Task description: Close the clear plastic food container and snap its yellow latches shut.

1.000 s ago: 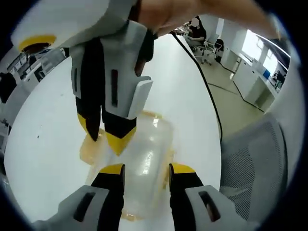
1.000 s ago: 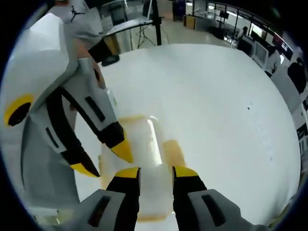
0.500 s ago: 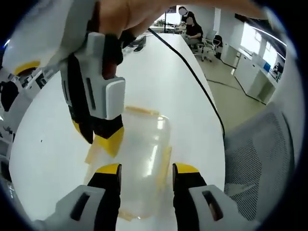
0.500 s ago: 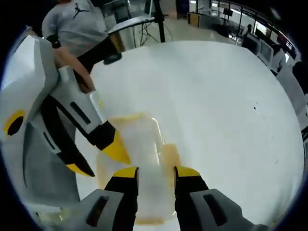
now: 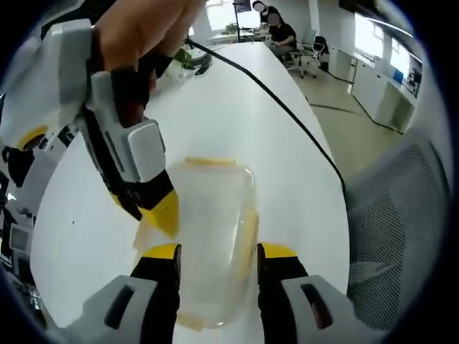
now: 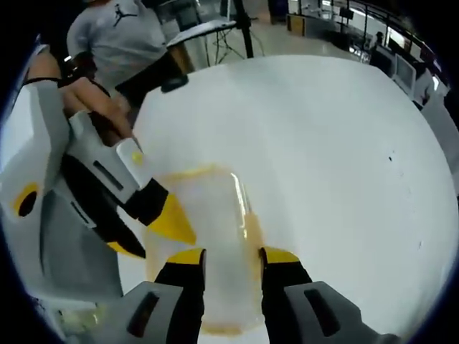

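Lifted back from the lid (image 5: 211, 215) since a second ago: right gripper (image 5: 154, 208), then pressed down over the container's top, now off to its long side, yellow fingertips (image 5: 163, 213) just beside the side latch (image 6: 252, 228). Jaws there nearly together, nothing held. Left gripper (image 5: 215, 251) parted, tips either side of the near end of the clear plastic food container (image 6: 204, 236), gripping nothing; contact with the walls hard to judge. Lid seated flat on the box, so closing looks done. Yellow latches along the rim: whether snapped down or only resting, too blurred to say. Container near the middle of the white table (image 6: 337, 158), well in from its edges, black cable (image 5: 287, 107) trailing toward the far edge. Next, probably, pressing each latch home in turn.
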A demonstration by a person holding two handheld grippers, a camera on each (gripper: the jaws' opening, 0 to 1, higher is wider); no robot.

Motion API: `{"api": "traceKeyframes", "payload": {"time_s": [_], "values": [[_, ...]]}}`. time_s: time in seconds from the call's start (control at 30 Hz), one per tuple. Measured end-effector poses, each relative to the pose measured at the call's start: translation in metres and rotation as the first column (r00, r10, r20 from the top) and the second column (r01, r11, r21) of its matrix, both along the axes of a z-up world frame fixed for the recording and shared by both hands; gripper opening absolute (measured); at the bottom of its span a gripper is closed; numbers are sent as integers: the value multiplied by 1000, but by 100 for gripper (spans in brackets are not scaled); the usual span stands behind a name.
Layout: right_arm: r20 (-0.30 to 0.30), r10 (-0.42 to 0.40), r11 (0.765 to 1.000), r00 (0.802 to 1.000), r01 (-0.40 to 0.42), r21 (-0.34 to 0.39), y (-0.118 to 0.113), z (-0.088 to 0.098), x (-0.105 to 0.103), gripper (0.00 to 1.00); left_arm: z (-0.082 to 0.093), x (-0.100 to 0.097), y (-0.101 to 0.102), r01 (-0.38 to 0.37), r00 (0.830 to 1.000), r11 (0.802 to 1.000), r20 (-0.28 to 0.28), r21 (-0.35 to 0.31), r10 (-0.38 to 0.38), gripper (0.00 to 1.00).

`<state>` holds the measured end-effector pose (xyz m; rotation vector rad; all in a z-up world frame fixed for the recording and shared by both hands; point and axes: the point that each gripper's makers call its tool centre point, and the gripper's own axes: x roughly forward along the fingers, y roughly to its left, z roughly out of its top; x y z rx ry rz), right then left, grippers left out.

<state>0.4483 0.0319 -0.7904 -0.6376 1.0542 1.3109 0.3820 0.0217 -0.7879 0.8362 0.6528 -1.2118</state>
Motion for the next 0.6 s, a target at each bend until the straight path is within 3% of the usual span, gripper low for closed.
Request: {"api": "traceKeyframes", "payload": {"time_s": [0.3, 0.6], "values": [[-16, 70, 997, 997, -70, -42, 2, -2, -1, 28, -2, 1, 0, 20, 1000, 999, 20, 29, -20, 40], [-90, 84, 994, 992, -90, -58, 2, -6, 0, 25, -4, 1, -2, 6, 999, 998, 33, 56, -8, 37]]}}
